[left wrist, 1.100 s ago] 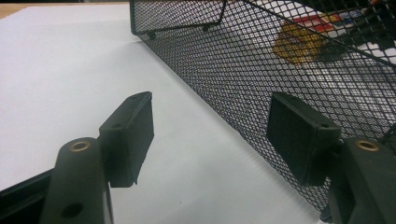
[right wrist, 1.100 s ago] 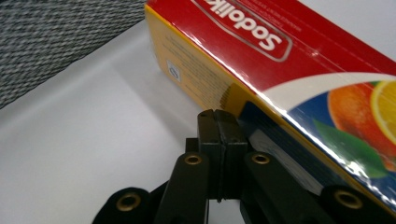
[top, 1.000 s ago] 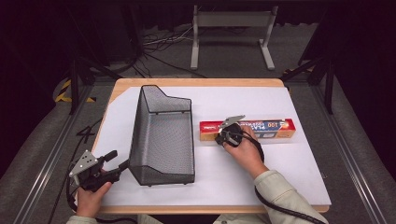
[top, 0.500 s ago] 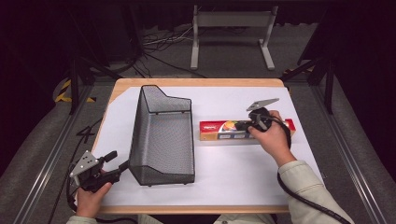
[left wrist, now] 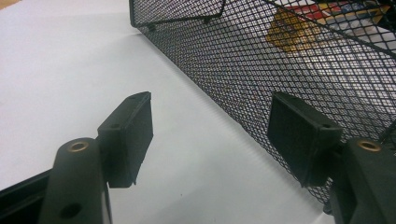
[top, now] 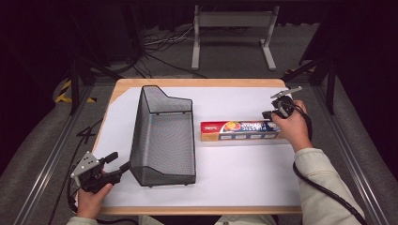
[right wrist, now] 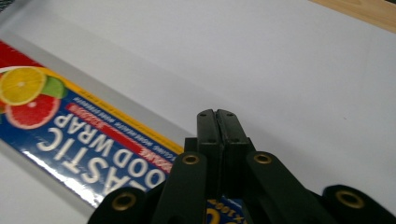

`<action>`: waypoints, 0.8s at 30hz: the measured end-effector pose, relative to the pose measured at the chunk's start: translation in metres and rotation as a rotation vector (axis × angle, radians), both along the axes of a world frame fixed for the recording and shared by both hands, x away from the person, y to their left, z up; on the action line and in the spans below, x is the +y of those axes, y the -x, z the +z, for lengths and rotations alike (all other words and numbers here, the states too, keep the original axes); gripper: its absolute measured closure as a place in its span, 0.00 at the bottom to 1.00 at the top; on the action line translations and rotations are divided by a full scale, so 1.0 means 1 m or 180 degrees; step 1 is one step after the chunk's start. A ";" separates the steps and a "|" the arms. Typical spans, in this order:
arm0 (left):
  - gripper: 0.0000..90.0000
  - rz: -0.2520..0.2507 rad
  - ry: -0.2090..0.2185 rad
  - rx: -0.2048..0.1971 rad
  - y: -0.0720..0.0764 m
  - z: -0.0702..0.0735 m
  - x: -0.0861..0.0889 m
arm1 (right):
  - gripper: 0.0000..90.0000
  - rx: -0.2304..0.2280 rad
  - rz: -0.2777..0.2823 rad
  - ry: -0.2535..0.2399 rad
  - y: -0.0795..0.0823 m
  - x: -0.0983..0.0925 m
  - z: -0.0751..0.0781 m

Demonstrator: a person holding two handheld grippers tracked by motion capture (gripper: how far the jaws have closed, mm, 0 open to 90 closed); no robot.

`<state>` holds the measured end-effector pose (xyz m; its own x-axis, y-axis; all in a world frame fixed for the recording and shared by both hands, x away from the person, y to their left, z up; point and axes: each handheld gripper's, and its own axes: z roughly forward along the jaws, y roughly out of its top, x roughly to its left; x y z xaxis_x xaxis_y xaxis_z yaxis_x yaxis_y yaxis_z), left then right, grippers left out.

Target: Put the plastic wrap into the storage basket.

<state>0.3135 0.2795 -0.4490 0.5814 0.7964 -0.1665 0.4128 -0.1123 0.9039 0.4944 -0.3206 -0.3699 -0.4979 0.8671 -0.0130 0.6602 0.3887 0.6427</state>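
Shifted further right since half a second ago: right gripper (top: pixel 268 114) now over the far right end of the plastic wrap box (top: pixel 239 131), no longer nearer its middle. Lying flat on the white table cover (top: pixel 234 164), long side running left to right, just right of the black mesh basket (top: pixel 163 136); same spot as before. Seen in the right gripper view as a glossy blue box (right wrist: pixel 70 140) with a red band, a lemon and grapefruit picture, and white "PLASTIC FOOD WRAP" lettering, passing under the jaws. Jaws of the right gripper (right wrist: pixel 217 122) pressed together, clenched on nothing, tips just above the box's edge. Unmoved at the near left corner: left gripper (top: pixel 118 161), jaws spread wide apart in its own view (left wrist: pixel 210 126), one pad (left wrist: pixel 299 135) just beside the basket's mesh wall (left wrist: pixel 280 60), other pad over bare white cover.
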 end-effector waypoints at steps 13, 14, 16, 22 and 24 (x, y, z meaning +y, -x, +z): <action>0.35 -0.0001 0.0003 0.0009 0.001 0.000 0.001 | 1.00 0.0086 -0.0429 -0.0041 -0.015 -0.044 -0.009; 0.35 0.0000 0.0004 0.0013 0.001 0.000 0.001 | 1.00 0.0106 -0.0439 -0.0047 -0.016 -0.047 -0.010; 0.35 0.0003 -0.0001 0.0007 0.001 0.000 0.001 | 1.00 0.0115 -0.0458 -0.0074 -0.016 -0.051 -0.011; 0.35 -0.0005 -0.0020 0.0022 0.001 0.000 0.000 | 1.00 0.0236 -0.0460 -0.0013 -0.016 -0.051 -0.019; 0.35 -0.0012 -0.0026 0.0024 0.001 -0.001 0.000 | 1.00 0.0301 -0.0460 -0.0022 -0.017 -0.053 -0.022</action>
